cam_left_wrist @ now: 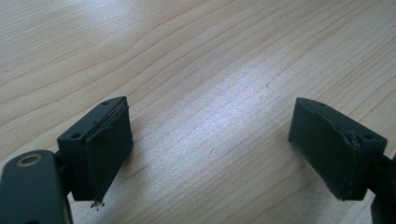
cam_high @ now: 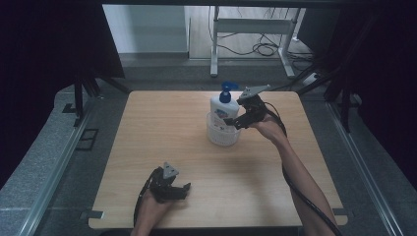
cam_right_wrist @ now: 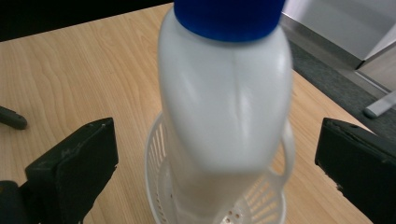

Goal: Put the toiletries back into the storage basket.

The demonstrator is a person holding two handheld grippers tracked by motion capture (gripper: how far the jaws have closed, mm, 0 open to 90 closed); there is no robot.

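The high view shows a white pump bottle (cam_high: 222, 109) with a blue pump head standing upright in a small white slotted basket (cam_high: 223, 133) on the wooden tabletop (cam_high: 162, 128), right of centre toward the far edge. The right tongs (cam_high: 235, 121) sit just beside the bottle's right side. The left tongs (cam_high: 186, 189) rest low near the front edge, well apart from the basket.

The right gripper view adds the bottle's plain back seam, its blue collar and the basket's perforated floor; both black jaws stand wide open, clear of the bottle's sides.

The left gripper view shows open jaws over bare wood grain, holding nothing.

A blue-and-red label faces the high view; its lettering is too small to read.
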